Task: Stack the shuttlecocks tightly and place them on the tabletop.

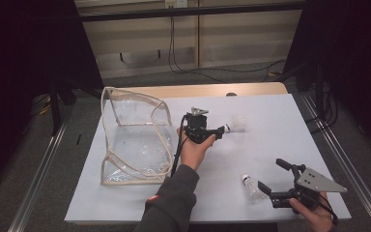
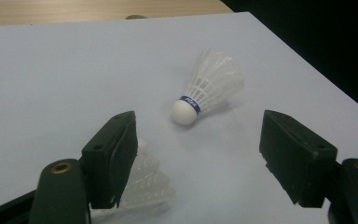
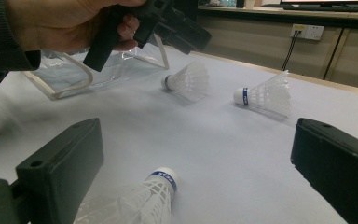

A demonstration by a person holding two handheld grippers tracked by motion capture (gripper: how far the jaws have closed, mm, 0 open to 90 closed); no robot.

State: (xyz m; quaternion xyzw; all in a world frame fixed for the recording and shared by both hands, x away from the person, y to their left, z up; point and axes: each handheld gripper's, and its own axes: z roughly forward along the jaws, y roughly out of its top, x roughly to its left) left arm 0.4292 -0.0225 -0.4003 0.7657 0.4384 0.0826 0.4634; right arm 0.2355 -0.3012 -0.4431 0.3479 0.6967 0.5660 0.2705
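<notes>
Clear plastic pouch with cream-coloured piping [image 1: 134,140] lies open at the left of the white desk [image 1: 270,145]; through its see-through walls I can make out nothing lying inside.

The left claw [image 1: 221,130], held in the person's left hand [image 1: 195,147], hovers near the middle of the desk, just right of the pouch. Its black jaws stand wide apart and grip nothing. In the left gripper view a white feathered shuttlecock with a blue band round its cork [image 2: 207,88] lies on its side on the desk just beyond the jaw tips, cork towards the claw. A second white shuttlecock [image 2: 147,184] lies by the left jaw in that view, partly hidden behind it; whether it touches the jaw I cannot tell.

The right claw [image 1: 273,176], with its grey three-cornered plate, sits near the desk's front right corner in the person's right hand [image 1: 314,215]. Its jaws also gape wide and hold nothing. A third white shuttlecock with a blue band [image 1: 251,186] lies on the desk between them, touched by neither.

Black cables [image 1: 183,58] trail over the floor beyond the desk.
</notes>
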